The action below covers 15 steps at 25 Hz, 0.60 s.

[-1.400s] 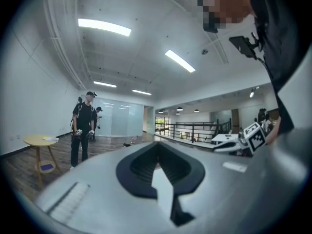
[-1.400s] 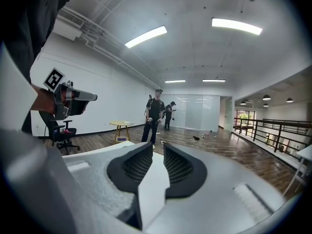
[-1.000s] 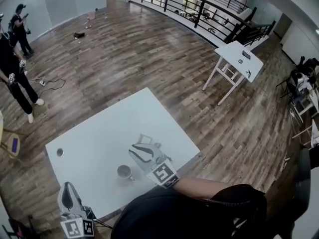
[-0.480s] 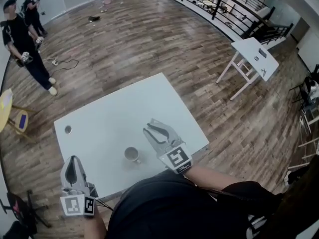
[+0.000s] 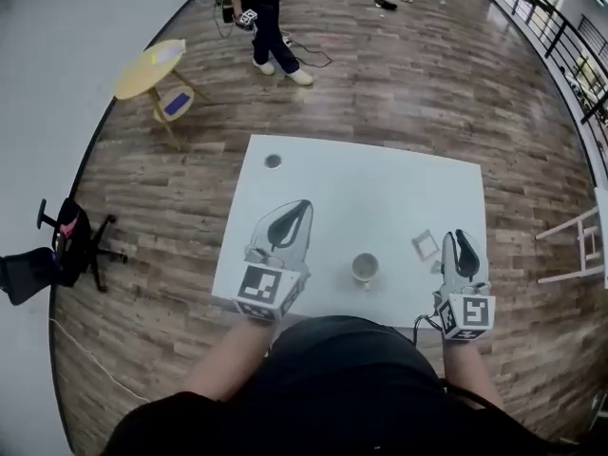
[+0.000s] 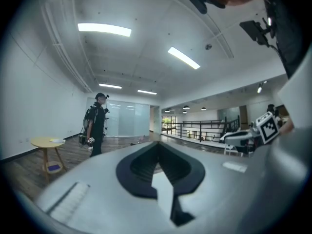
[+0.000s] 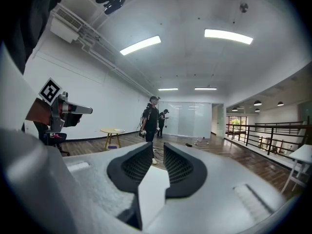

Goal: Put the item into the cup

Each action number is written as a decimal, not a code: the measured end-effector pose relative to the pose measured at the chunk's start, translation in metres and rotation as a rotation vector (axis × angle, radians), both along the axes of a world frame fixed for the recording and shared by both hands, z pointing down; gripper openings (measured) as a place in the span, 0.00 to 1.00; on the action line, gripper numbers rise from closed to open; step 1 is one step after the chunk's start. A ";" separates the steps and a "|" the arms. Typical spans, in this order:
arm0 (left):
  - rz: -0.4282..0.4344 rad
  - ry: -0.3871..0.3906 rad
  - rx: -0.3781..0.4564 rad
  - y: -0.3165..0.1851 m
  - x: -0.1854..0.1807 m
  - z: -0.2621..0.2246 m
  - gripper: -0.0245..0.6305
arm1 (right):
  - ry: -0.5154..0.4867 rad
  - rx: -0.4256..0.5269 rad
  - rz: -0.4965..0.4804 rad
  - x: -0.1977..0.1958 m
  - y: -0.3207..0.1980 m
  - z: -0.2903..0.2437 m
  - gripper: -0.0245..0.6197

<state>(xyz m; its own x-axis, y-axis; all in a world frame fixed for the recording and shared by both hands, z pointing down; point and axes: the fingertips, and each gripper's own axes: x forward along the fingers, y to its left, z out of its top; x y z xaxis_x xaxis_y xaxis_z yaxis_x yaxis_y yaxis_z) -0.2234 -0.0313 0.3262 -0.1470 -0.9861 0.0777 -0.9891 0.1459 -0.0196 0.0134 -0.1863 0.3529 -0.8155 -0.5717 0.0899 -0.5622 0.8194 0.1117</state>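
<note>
Table (image 5: pixel 380 183): cup (image 5: pixel 365 268); item (image 5: pixel 425 246) near it. Left gripper (image 5: pixel 302 207) closed, empty. Right gripper (image 5: pixel 461 237) half open, empty.

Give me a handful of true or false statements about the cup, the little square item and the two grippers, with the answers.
1. The cup stands upright on the white table. True.
2. The square item is already inside the cup. False: it lies flat on the table beside the cup, on the right gripper's side.
3. The right gripper has its jaws apart with nothing between them. True.
4. The left gripper is clamped on the cup. False: its jaws are together and empty, well clear of the cup.
5. A round yellow side table stands on the wooden floor beyond the white table. True.
</note>
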 end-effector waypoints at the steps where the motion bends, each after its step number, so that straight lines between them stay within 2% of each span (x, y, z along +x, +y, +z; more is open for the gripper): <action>1: -0.011 0.011 0.003 0.001 -0.001 -0.002 0.04 | -0.003 -0.002 0.005 0.000 -0.001 0.000 0.16; 6: -0.058 0.019 0.012 -0.001 -0.006 -0.009 0.04 | -0.022 -0.014 0.015 0.000 -0.010 -0.005 0.16; 13: -0.056 0.034 0.023 0.003 -0.008 -0.019 0.04 | -0.034 0.018 0.009 -0.004 -0.008 -0.015 0.16; 15: -0.059 0.035 0.023 0.008 -0.010 -0.017 0.04 | -0.034 0.016 0.016 -0.003 -0.006 -0.014 0.18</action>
